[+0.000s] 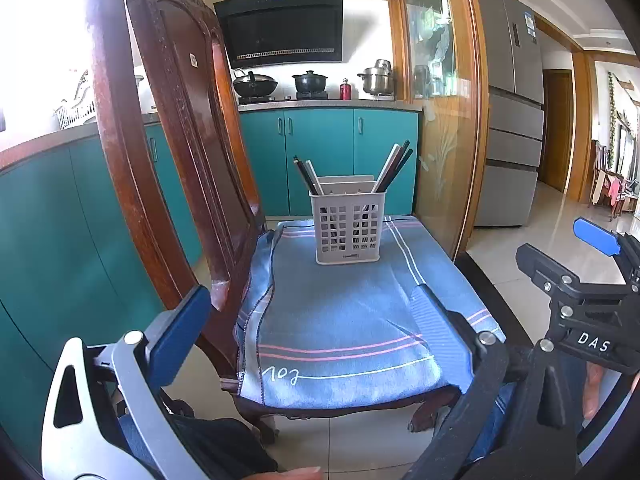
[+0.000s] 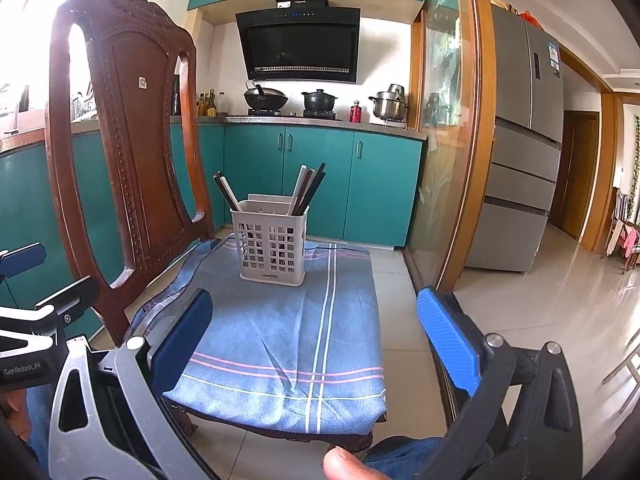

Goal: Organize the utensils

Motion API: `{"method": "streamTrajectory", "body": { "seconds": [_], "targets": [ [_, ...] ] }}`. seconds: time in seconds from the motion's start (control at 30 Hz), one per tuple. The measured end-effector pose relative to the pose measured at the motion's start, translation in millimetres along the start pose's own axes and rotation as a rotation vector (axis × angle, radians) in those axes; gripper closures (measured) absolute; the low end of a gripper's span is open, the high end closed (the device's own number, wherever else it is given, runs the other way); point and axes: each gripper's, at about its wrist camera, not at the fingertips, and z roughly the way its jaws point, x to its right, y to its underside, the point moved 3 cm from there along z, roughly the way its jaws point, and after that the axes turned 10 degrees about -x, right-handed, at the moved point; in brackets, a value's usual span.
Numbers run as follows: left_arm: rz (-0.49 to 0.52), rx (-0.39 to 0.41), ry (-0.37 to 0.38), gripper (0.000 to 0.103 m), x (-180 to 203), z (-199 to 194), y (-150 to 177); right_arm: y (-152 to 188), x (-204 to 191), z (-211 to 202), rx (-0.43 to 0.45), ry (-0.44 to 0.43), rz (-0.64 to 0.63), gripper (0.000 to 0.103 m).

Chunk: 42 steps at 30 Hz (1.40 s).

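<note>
The lower ends of the dark and white chopsticks point(image 1: 394, 168) are hidden inside the pale grey perforated plastic holder point(image 1: 347, 228), which stands upright on the blue striped cloth point(image 1: 340, 320) covering the wooden chair point(image 1: 168, 140). One bunch leans toward eleven o'clock, the other toward one. The left gripper point(image 1: 308, 320) and right gripper point(image 2: 316, 332) both gape wide, holding nothing.

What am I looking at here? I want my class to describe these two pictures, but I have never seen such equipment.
A person holds a two-finger tool in each hand; each carries a wide-angle camera looking along its fingers. One picture comes from the left tool, the other from the right tool. Both are open and hold nothing. Ahead is a wooden chair with a blue cloth over its seat. On the cloth stands a grey basket holding chopsticks leaning to both sides. Behind is a kitchen.
</note>
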Motion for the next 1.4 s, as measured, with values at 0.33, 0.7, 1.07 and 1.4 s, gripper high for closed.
{"method": "streamTrajectory", "body": {
  "seconds": [0.33,0.7,1.07,1.4],
  "targets": [
    [0.006,-0.001,-0.006,0.004,3.2,-1.3,0.6,2.7,1.5,-0.5,-0.004,-0.01,0.004,0.003],
    [0.016,0.005,-0.008,0.004,5.0,-2.8,0.2,6.1,3.8,-2.3,-0.004,-0.006,0.013,0.003],
    [0.021,0.005,-0.01,0.004,7.5,-4.6,-0.1,8.9,4.1,-3.7,-0.005,-0.007,0.023,0.003],
    [0.022,0.005,-0.01,0.004,8.8,-5.0,0.4,9.4,2.3,-3.1,-0.007,-0.008,0.024,0.003]
  ]
}}
